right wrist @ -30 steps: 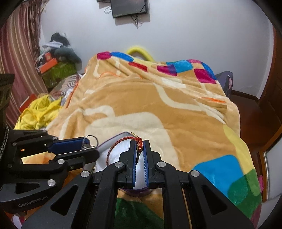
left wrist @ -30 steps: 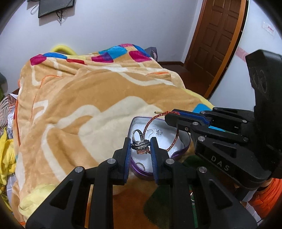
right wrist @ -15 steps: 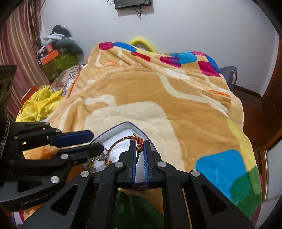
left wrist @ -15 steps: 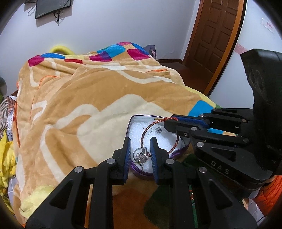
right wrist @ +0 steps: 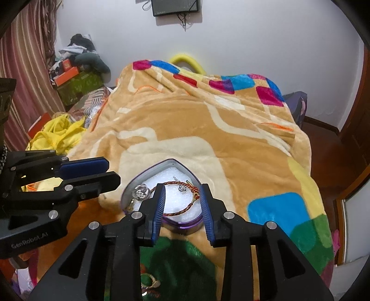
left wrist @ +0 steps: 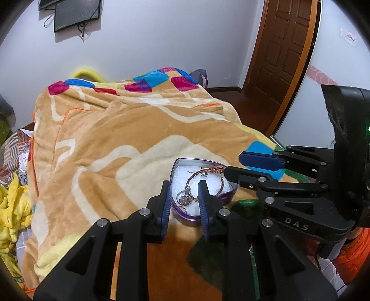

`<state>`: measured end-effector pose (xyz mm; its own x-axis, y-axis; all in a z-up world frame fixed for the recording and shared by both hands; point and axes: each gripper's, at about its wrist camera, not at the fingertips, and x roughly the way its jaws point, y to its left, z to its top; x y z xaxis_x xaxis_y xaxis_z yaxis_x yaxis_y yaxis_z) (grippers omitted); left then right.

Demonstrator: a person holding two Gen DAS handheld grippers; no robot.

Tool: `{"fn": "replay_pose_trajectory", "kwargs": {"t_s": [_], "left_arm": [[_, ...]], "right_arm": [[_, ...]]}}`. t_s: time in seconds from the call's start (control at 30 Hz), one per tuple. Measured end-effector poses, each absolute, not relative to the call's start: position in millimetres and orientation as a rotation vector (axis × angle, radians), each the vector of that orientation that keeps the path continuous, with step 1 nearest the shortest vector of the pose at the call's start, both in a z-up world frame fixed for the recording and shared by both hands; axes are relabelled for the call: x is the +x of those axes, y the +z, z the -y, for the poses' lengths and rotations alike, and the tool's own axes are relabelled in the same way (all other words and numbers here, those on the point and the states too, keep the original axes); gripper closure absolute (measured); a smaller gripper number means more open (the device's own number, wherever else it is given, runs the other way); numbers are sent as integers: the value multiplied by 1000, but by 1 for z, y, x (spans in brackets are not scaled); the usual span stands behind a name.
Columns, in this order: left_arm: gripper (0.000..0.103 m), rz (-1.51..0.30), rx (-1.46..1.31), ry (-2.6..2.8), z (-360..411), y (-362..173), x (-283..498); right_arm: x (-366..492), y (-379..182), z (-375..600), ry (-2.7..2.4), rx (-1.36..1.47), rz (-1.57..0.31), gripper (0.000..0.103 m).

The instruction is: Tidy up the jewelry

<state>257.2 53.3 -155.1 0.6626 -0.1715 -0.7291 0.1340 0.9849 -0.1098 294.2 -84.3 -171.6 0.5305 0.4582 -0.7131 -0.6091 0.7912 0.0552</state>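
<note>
We cannot make out the small silver pieces near the point of the heart-shaped tin; they may be earrings, but they are too small to tell. In the left wrist view the near rim of the tin is cut off by our left tongs, and in the right wrist view by our right tongs. Both pairs of tongs are spread and pinch nothing.

The tin lies on the bed with its point toward the far wall and its rounded lobes toward us. Inside, on white foam padding, the red braided bracelet lies flat in a loop (its knotted clasp at the far right side), and a silver ring charm sits at the left lobe, seen also from the left.

A tan fleece blanket with coloured squares covers the bed. Behind it stand a white wall, a wall-mounted screen and a brown wooden door; yellow clothes are heaped at the left.
</note>
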Motion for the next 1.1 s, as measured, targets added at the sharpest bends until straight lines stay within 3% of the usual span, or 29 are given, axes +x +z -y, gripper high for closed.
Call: {"fn": "replay_pose_trajectory", "kwargs": {"t_s": [0.17, 0.43, 0.67, 1.1], "left_arm": [[69, -797, -27, -154, -51, -140, 240], [61, -755, -37, -138, -50, -120, 209], [60, -773, -41, -143, -46, -125, 188], [60, -912, -85, -187, -32, -182, 181]], "right_arm": [[275, -155, 92, 632, -212, -739, 72], [242, -137, 108, 628, -188, -685, 67], [224, -148, 118, 625, -193, -707, 67], [221, -202, 135, 602, -168, -862, 67]]}}
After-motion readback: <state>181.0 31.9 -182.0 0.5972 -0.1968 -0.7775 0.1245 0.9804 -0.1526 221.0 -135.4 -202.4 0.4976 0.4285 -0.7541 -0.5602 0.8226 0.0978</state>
